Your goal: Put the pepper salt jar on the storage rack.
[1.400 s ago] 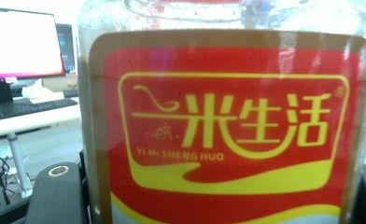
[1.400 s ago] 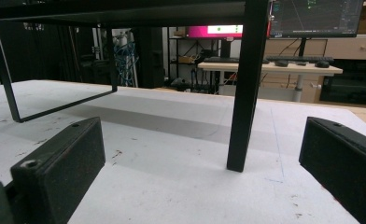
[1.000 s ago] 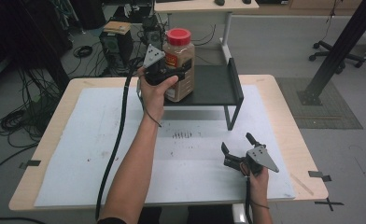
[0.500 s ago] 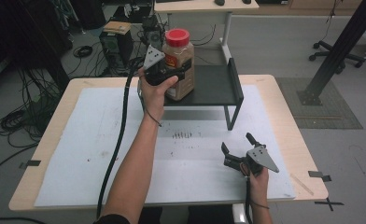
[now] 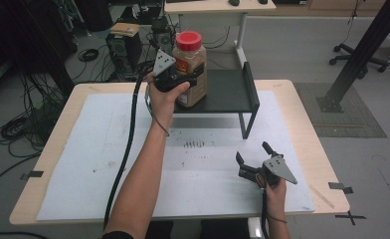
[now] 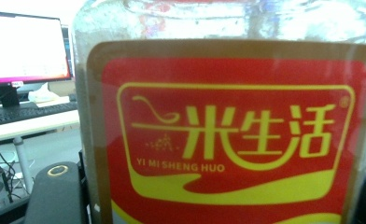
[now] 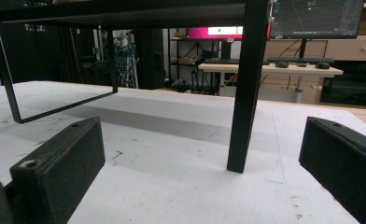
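A clear jar (image 5: 193, 62) of brown grains with a red lid and a red and yellow label (image 6: 228, 140) stands upright on the left part of a black metal shelf (image 5: 233, 89). My left gripper (image 5: 185, 79) is shut on the jar's middle, a black jaw on each side, and the grey plate on top points away from me. My right gripper (image 5: 252, 152) rests open on the white mat near the table's front right, with nothing between its fingers (image 7: 59, 163). It looks toward the shelf's front leg (image 7: 244, 93).
A white mat (image 5: 83, 149) covers most of the wooden table (image 5: 312, 139). The shelf's right part is bare. The left gripper's black cable (image 5: 126, 149) trails over the mat's left side. Desks, monitors and cables stand beyond the table.
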`<state>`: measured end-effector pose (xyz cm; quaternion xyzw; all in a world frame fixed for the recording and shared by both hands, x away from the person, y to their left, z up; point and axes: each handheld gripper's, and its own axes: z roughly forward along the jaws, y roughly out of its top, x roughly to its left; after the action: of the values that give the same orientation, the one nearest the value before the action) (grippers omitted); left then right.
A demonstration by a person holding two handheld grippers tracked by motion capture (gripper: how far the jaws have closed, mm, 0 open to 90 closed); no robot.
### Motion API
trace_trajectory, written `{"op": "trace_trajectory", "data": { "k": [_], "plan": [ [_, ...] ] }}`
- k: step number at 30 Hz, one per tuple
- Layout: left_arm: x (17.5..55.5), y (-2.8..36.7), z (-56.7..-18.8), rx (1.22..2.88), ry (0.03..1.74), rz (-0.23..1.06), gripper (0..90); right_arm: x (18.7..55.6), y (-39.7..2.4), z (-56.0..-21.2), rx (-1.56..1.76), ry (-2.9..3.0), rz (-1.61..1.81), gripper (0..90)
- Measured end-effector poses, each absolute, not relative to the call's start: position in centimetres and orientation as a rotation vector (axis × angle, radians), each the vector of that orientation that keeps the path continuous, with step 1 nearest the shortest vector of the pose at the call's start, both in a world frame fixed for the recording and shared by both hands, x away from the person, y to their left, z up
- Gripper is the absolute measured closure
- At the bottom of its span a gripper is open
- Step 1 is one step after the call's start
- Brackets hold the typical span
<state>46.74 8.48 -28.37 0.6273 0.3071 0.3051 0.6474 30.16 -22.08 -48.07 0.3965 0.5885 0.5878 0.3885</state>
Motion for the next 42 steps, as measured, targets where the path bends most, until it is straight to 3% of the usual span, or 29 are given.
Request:
{"op": "trace_trajectory", "data": {
  "k": [42],
  "plan": [
    [46.58, 8.26, -28.50, 1.412, 0.711, 0.723, 24.1, 30.15, -22.08, -48.07, 1.007, 1.496, 1.494, 0.2]
  ]
}}
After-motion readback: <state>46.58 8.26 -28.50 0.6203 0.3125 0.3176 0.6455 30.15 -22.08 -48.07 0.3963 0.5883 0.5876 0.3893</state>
